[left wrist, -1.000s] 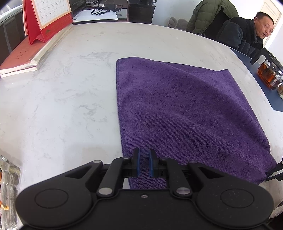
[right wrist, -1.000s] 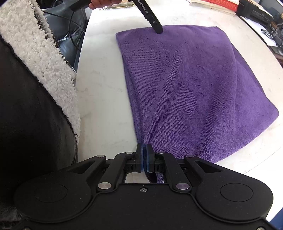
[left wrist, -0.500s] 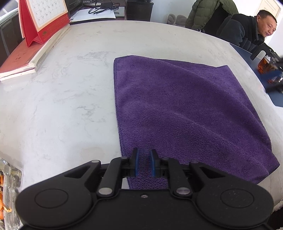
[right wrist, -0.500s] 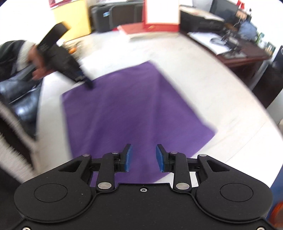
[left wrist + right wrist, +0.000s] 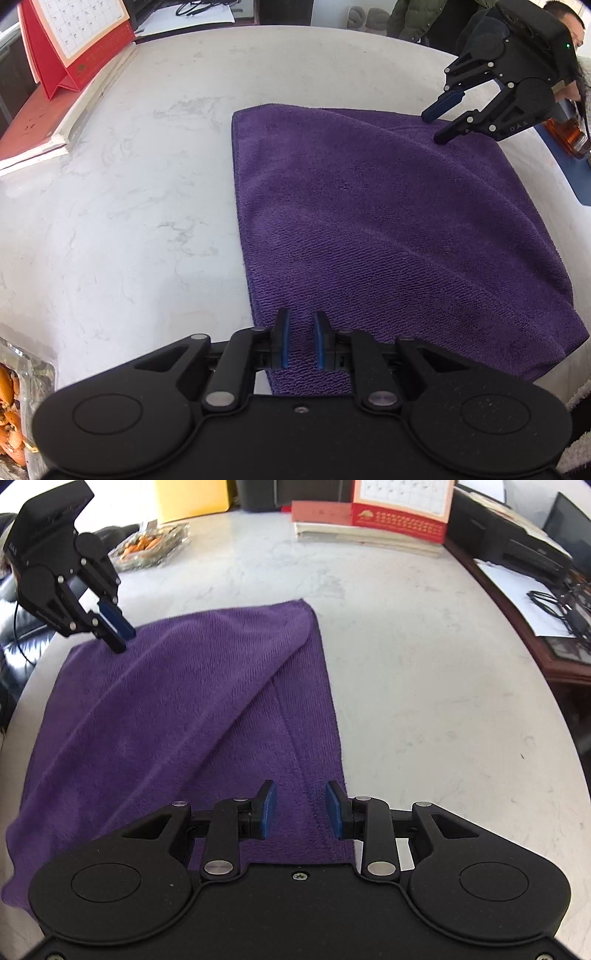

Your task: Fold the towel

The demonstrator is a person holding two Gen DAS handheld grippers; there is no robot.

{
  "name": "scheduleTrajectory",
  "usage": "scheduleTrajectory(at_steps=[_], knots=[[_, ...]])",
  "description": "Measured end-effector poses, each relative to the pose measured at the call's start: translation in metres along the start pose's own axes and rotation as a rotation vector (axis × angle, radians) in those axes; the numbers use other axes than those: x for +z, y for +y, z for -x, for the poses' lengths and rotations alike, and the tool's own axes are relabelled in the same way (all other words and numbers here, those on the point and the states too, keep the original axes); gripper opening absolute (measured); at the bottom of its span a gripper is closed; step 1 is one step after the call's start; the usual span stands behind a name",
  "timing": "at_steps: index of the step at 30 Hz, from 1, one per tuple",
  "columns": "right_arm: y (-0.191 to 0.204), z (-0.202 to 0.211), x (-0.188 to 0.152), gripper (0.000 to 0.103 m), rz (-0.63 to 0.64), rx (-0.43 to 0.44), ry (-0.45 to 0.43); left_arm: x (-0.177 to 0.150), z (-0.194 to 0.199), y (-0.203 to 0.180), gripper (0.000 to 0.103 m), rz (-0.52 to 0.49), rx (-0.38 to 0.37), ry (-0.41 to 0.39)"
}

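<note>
Left gripper point(image 5: 300, 341) pinches the towel point(image 5: 388, 229) corner; right gripper point(image 5: 301, 809) spread over its opposite edge

Red desk calendar point(image 5: 74, 40) on books point(image 5: 55, 122); glass snack dish point(image 5: 147, 546); printer point(image 5: 517, 550); cables point(image 5: 561, 605); marble table point(image 5: 129, 221).

Readable marks, my two views:

On the side of my right gripper point(image 5: 445, 123), seen from the left wrist, small raised letters that look like "D A S"; I cannot vouch for more than that.

The red desk calendar point(image 5: 74, 40) carries a grid of day numbers on its white sheet, too small for me to read any single figure. From the right wrist, the calendar's red base shows a gold emblem and rows of gold characters, illegible
</note>
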State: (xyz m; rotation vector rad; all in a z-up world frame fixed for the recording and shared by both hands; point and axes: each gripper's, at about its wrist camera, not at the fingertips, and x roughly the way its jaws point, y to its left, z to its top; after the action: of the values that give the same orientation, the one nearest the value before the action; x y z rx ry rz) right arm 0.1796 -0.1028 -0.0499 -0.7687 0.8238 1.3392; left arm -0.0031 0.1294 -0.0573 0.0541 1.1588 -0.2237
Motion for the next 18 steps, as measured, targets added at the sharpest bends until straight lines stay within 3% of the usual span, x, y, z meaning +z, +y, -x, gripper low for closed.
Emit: scheduleTrajectory(at_steps=[7, 10, 11, 18], knots=[[-0.001, 0.004, -0.013, 0.029, 0.02, 0.05, 0.001, 0.002, -0.001, 0.0, 0.012, -0.02, 0.001, 0.021], [0.0, 0.004, -0.011, 0.018, 0.028, 0.06, 0.024, 0.004, -0.002, 0.0, 0.012, -0.024, 0.002, 0.026], [0.001, 0.003, -0.01, 0.005, 0.032, 0.059, 0.033, 0.004, -0.002, 0.0, 0.012, -0.025, 0.003, 0.028], [0.01, 0.011, -0.009, 0.003, 0.06, -0.018, 0.036, 0.004, -0.001, 0.001, 0.012, -0.035, 0.002, 0.035]])
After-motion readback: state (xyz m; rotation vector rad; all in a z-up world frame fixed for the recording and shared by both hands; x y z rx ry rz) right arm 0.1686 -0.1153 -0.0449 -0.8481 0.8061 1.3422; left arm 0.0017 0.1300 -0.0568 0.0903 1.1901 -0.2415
